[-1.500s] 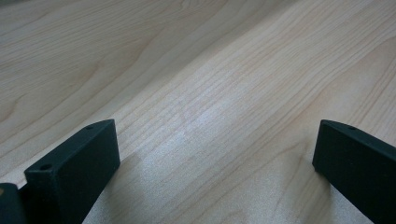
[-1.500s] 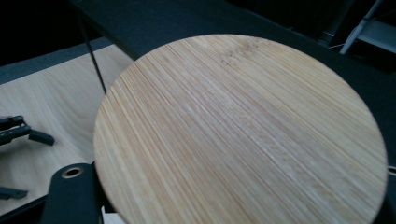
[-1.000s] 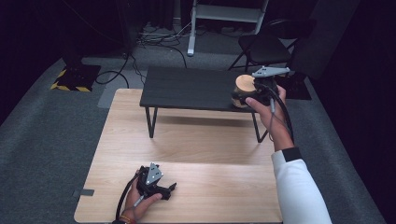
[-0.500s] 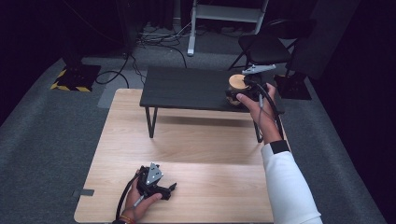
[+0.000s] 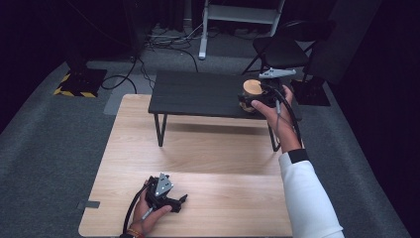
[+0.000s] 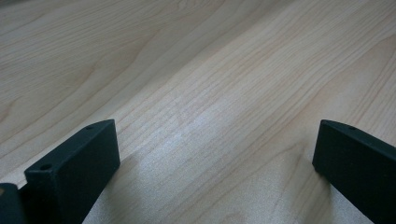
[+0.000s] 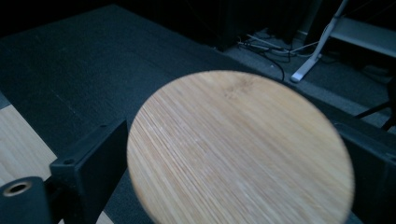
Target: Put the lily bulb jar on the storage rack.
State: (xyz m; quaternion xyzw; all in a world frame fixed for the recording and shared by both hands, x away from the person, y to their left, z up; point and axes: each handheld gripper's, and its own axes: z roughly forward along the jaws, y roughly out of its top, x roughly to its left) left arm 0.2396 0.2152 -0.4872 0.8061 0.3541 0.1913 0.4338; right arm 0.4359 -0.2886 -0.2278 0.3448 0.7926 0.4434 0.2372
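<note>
jar (image 5: 249, 94), bamboo lid (image 7: 238, 149) on | clamped between right gripper (image 5: 257, 96) jaws, over black bench (image 5: 198, 94) | left gripper (image 5: 178, 202) jaws apart, on table (image 5: 208, 158)

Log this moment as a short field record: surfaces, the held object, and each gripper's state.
surface: light wooden table with a small black bench standing on it
object: jar with a round bamboo lid
right gripper: shut on the jar, at the bench's right end
left gripper: open, on bare tabletop near the front edge
</note>
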